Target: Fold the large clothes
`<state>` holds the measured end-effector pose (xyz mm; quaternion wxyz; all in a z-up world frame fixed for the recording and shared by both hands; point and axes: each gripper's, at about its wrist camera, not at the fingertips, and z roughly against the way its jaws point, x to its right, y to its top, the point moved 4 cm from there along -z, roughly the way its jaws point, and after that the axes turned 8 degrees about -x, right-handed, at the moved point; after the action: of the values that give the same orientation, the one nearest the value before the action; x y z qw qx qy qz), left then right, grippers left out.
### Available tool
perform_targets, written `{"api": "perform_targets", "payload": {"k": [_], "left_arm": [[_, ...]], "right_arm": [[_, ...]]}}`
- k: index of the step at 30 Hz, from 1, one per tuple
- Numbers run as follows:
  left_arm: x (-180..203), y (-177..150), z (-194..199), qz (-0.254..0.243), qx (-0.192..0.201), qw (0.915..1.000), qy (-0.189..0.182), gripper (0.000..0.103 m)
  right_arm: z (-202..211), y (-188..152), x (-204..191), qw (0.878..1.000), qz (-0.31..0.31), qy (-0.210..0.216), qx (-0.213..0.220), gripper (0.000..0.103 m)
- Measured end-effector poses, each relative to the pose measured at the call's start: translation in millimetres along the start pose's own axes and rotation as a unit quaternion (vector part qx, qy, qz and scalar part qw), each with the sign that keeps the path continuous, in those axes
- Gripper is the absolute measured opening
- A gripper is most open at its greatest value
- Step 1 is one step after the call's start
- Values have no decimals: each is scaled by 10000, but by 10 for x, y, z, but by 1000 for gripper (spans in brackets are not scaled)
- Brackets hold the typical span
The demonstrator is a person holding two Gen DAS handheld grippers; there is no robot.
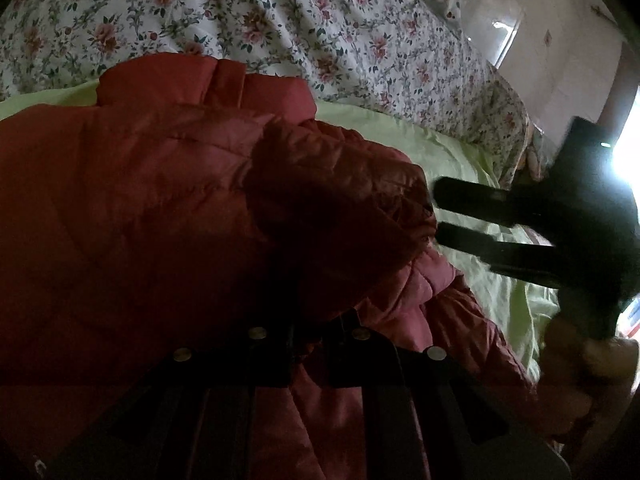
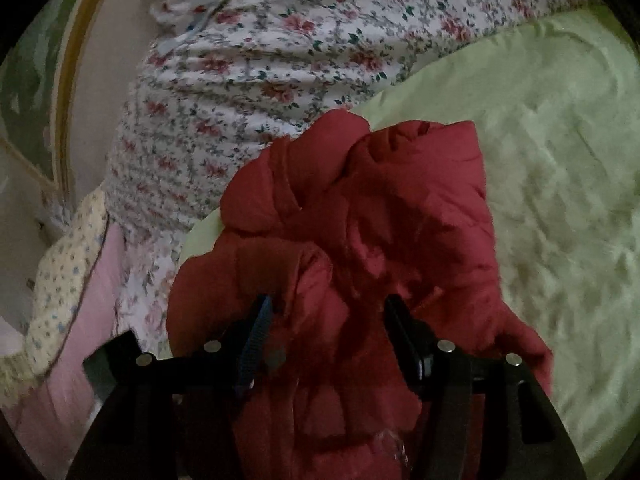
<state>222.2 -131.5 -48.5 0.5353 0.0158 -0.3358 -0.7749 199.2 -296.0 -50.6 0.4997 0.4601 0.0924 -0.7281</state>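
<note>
Left wrist view: red padded jacket sprawls across pale green sheet on bed, floral quilt behind. Left tool pinched tight on jacket fabric; right tool alongside sleeve, fingers apart.

Right wrist view: right tool spread wide, bunched jacket between fingers, unclamped. Judgement: close on sleeve edge, lift both ends level, keep padding flat.

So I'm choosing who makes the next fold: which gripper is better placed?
Probably the left gripper: it looks shut on the red puffer jacket. The right gripper has open jaws around bunched jacket fabric, nothing pinched.
</note>
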Motion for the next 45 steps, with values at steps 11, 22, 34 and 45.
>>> {"api": "perform_targets", "payload": {"k": [11, 22, 34, 45], "left_arm": [[-68, -103, 191, 31, -203, 9996, -173, 33], [-1149, 209, 765, 899, 375, 9927, 717, 33], [-1497, 42, 331, 1056, -154, 9898, 941, 33], [-1473, 57, 304, 852, -225, 9887, 1213, 33]], "right_arm": [[-306, 177, -1, 10000, -26, 49, -52, 10], [-198, 303, 174, 9945, 458, -927, 183, 9], [217, 221, -281, 9704, 1127, -1824, 1114, 33], [-617, -158, -411, 9562, 1912, -2218, 48, 40]]}}
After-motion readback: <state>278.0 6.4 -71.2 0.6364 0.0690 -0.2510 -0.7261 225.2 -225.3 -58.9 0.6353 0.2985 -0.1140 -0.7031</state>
